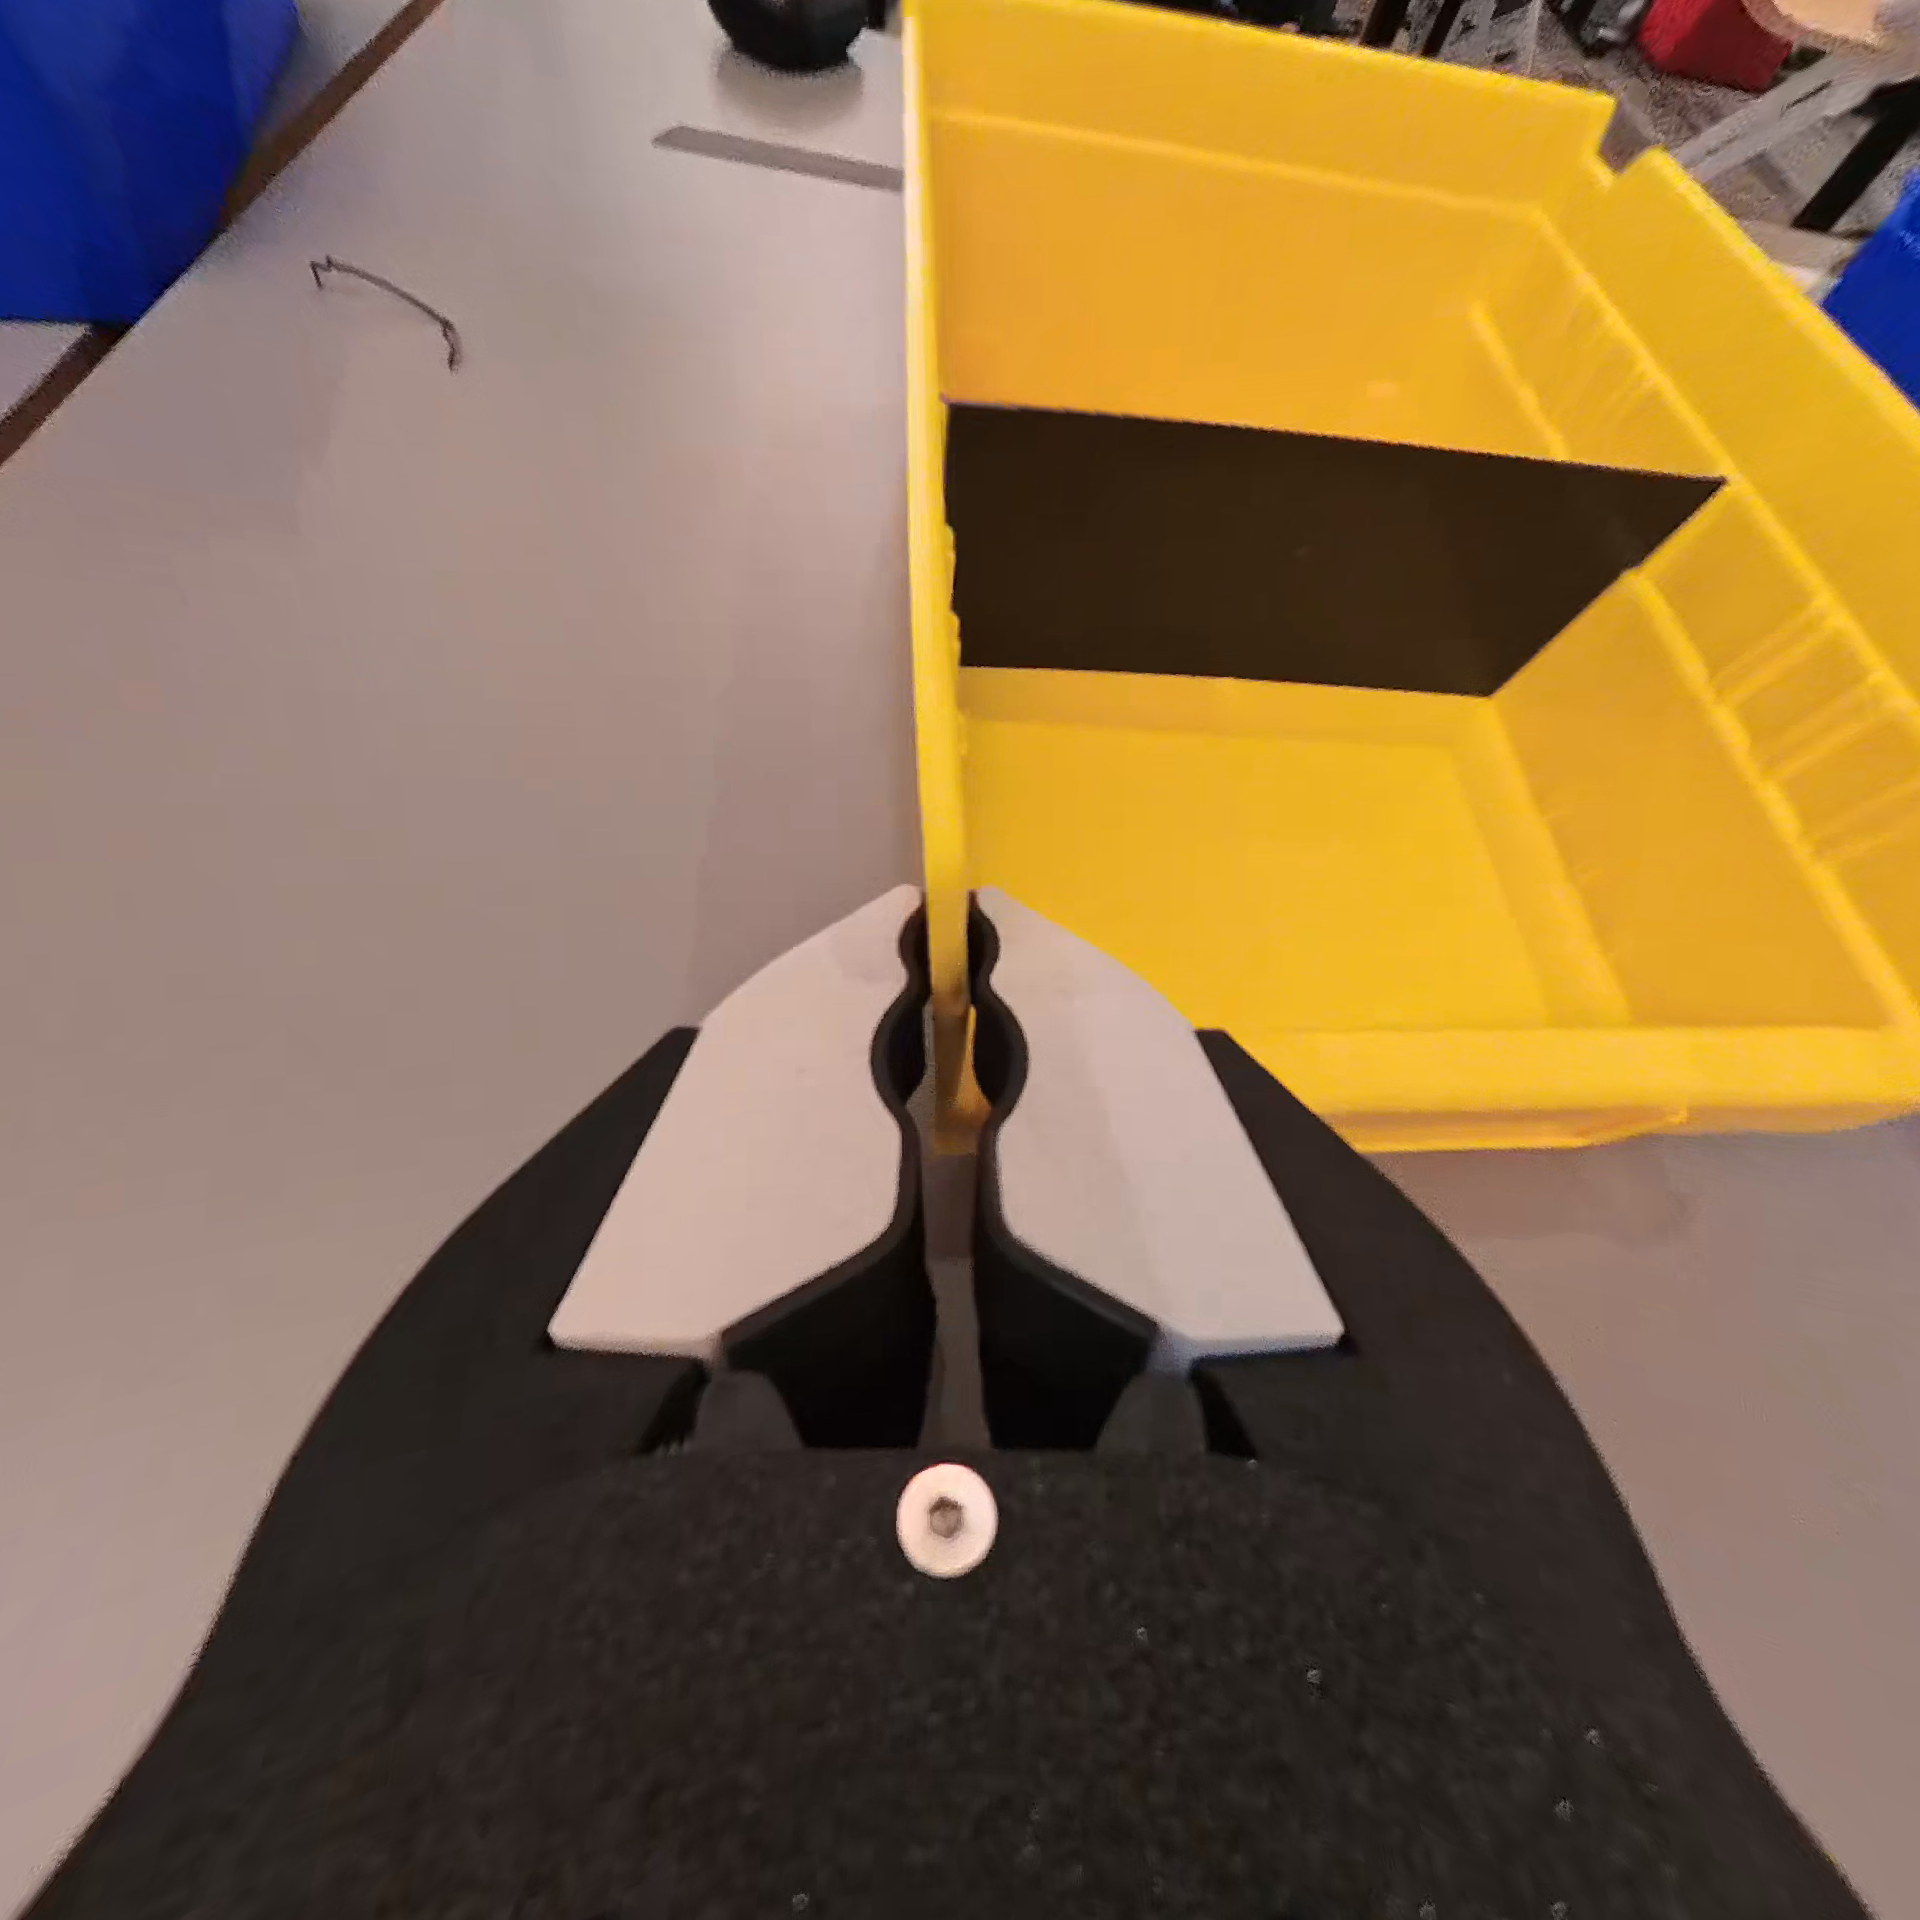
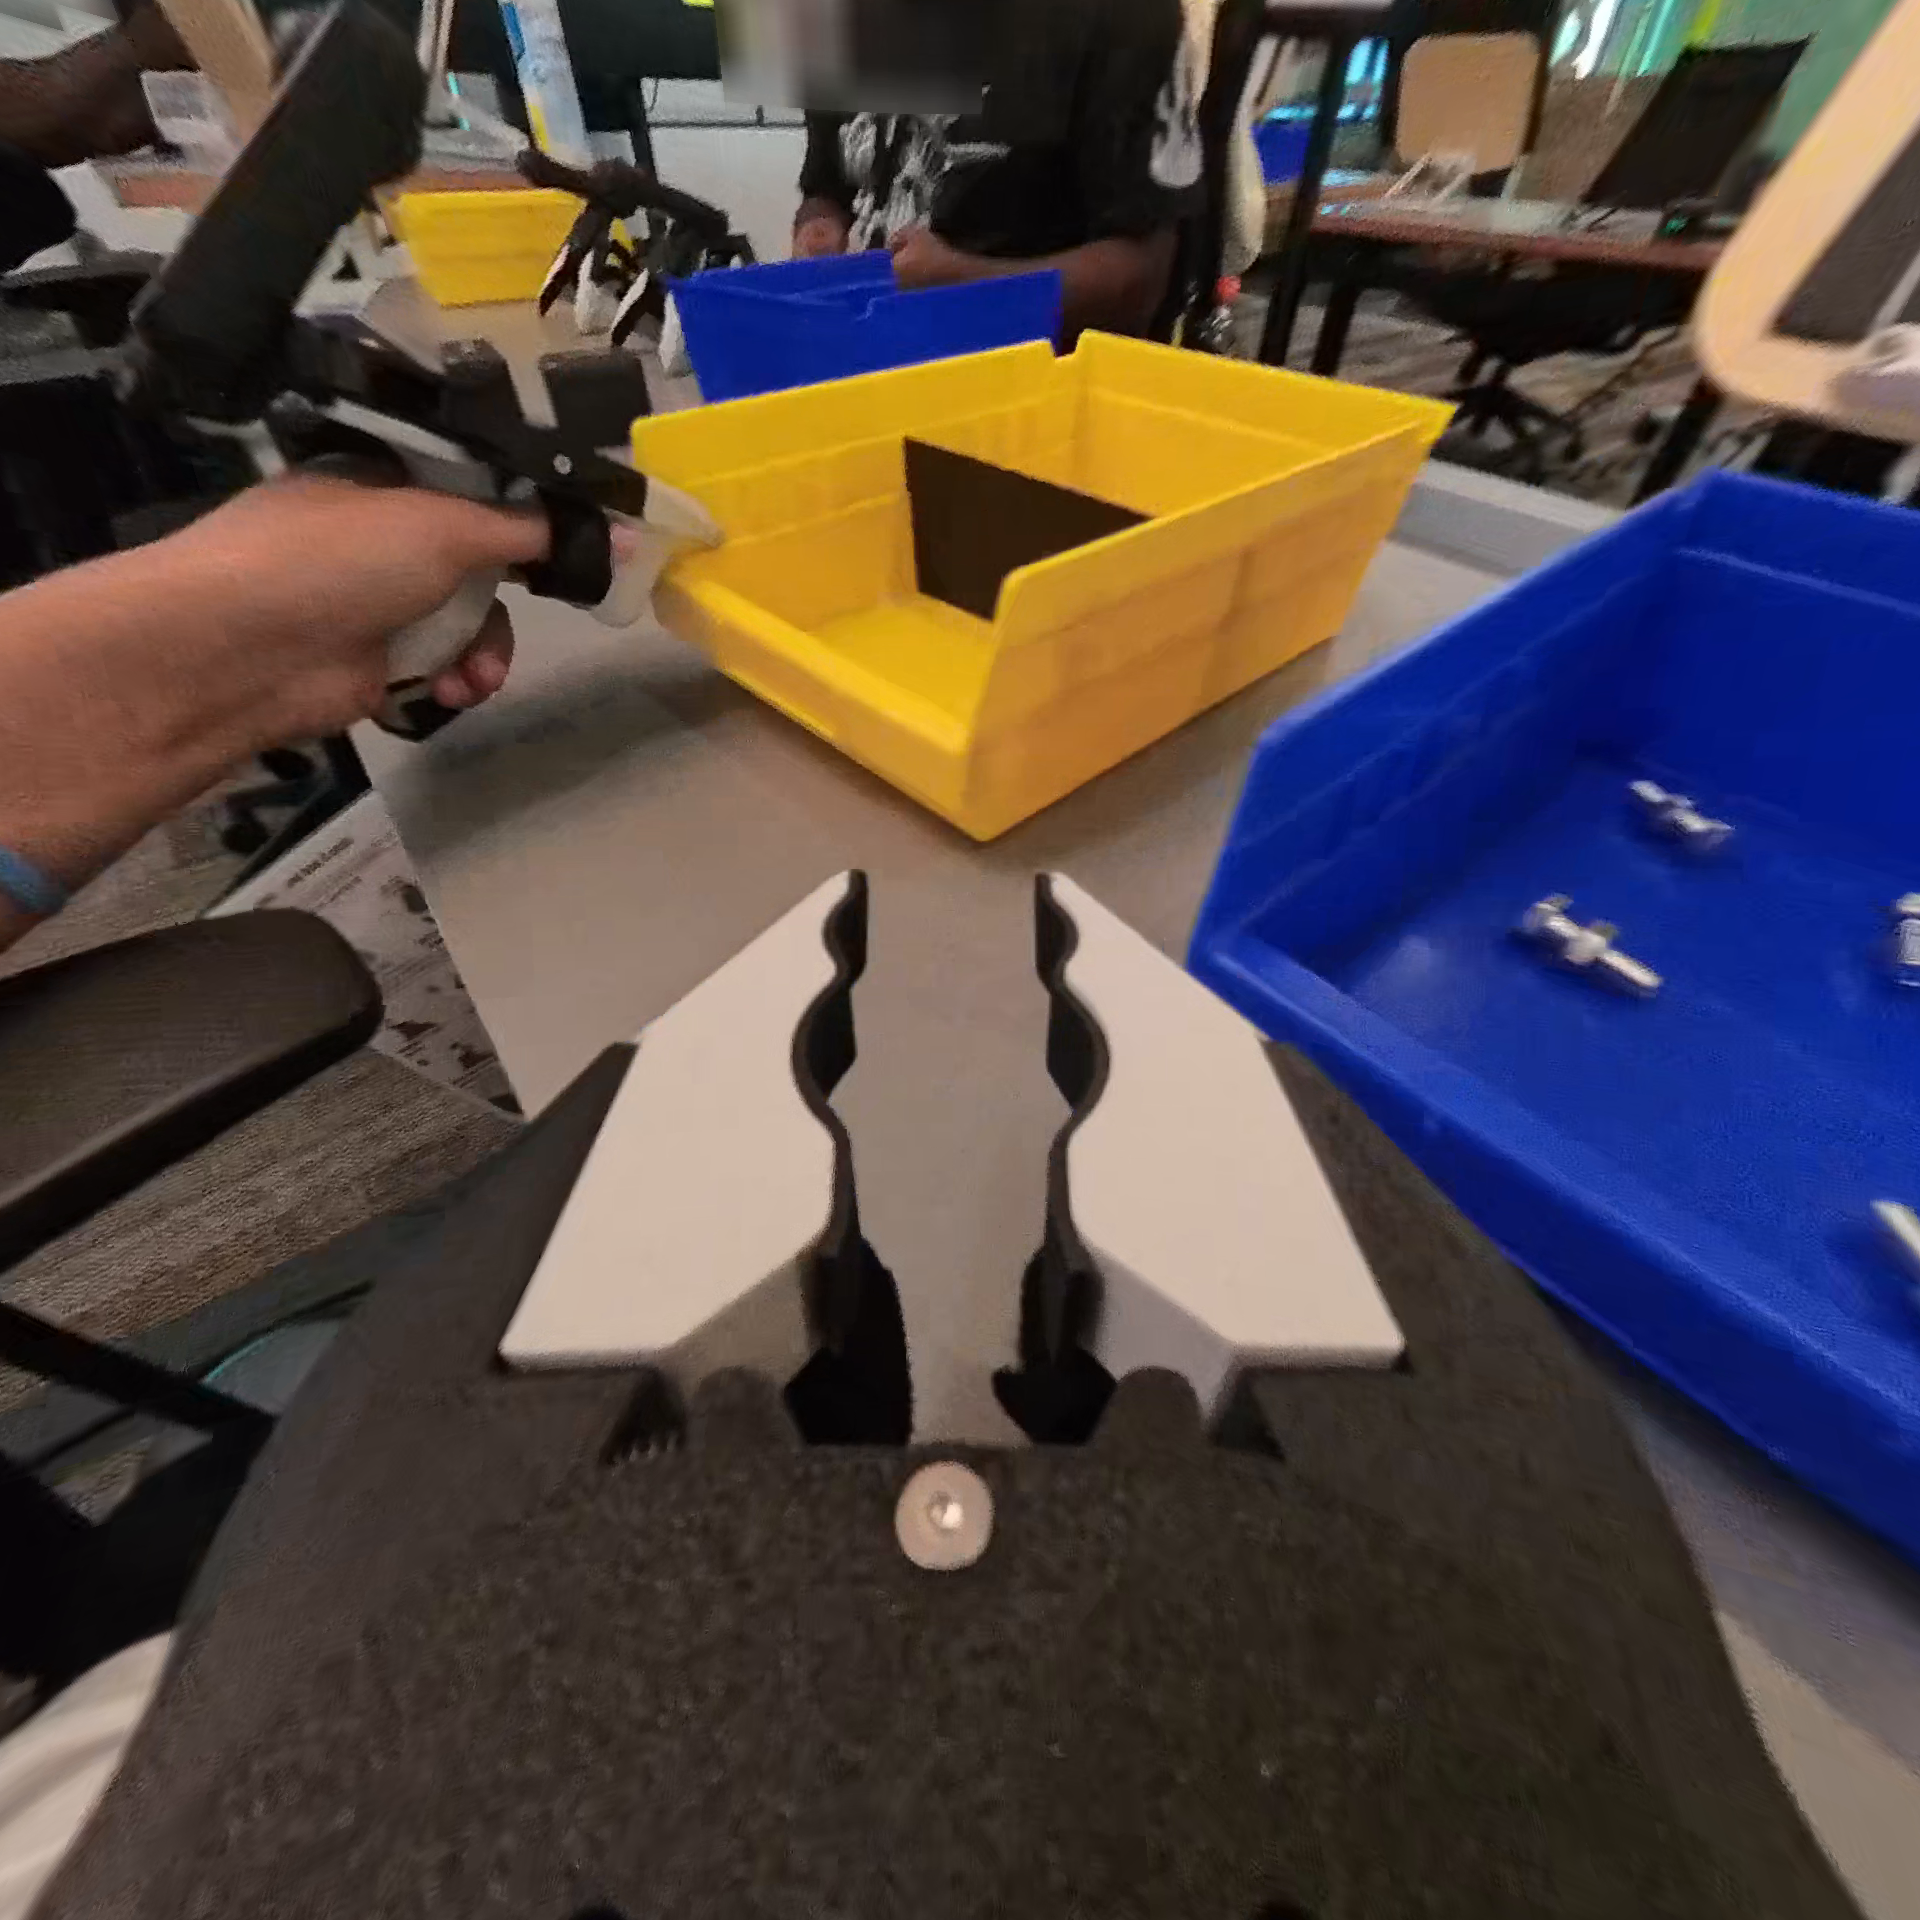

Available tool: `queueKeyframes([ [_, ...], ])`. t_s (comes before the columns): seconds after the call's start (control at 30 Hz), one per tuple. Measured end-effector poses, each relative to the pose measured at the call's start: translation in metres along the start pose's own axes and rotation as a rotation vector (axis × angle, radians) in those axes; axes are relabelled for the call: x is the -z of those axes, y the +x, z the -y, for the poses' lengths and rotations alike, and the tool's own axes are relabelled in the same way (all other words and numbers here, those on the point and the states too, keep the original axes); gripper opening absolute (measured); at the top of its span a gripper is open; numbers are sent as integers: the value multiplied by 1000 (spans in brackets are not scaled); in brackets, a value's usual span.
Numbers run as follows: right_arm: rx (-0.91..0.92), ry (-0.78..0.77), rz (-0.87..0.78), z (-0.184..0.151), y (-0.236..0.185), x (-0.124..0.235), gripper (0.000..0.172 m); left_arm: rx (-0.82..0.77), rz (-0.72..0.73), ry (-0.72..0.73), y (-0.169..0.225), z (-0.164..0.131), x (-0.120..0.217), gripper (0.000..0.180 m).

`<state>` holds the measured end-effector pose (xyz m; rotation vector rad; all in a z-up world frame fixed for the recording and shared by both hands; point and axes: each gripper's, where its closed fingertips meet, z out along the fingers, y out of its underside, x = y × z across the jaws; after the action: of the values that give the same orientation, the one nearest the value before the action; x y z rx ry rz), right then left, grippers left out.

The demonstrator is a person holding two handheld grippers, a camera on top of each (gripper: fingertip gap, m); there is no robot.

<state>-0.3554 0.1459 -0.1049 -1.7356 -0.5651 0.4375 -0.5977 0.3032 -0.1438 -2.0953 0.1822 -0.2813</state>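
The left hand-held gripper is clamped on the side wall of the yellow bin, near a front corner; both pads press the thin wall edge from either side. The bin stands on the grey surface, a black divider upright across its interior. Both compartments in view appear bare.

The right hand-held gripper hovers above the surface with its jaws moderately apart and nothing between them. It is nearest the front corner of the yellow bin and just beside the blue bin, which holds several small metal parts.

View differences:
- The left wrist view shows the pad contact on the wall at close range, plus a bent wire lying on the surface left of the bin. It does not show the right hand-held gripper or the metal parts.
- The right wrist view shows the hand that operates the left unit, the yellow bin's whole outline, a second blue bin behind it, and a seated person beyond.
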Motion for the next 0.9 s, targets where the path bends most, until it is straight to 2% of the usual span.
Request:
queueKeyframes([
  [0.07,2,-54,0,-4,-10,-35,37,58,1,-20,10,-9,12,4],
  [0.17,6,-111,-149,-6,6,-75,40,84,54,-28,14,-18,25,4],
  [0.23,6,-115,-245,-5,15,-89,40,46,94,-46,15,-23,33,3],
  [0.3,-4,-121,-248,-5,10,-100,40,32,98,-48,18,-27,40,3],
  [0.37,-10,-137,-286,-6,10,-109,29,9,96,-39,20,-31,46,3],
  [0.47,22,-171,-381,-6,20,-117,8,-71,138,-30,15,-32,52,3],
  [0.53,58,-193,-382,-5,19,-122,7,-88,165,6,11,-28,53,2],
  [0.7,18,-185,-340,10,10,-117,8,-63,200,122,9,-9,70,2],
  [0.9,123,-47,-391,61,26,-86,7,-71,238,291,38,31,98,2],
])
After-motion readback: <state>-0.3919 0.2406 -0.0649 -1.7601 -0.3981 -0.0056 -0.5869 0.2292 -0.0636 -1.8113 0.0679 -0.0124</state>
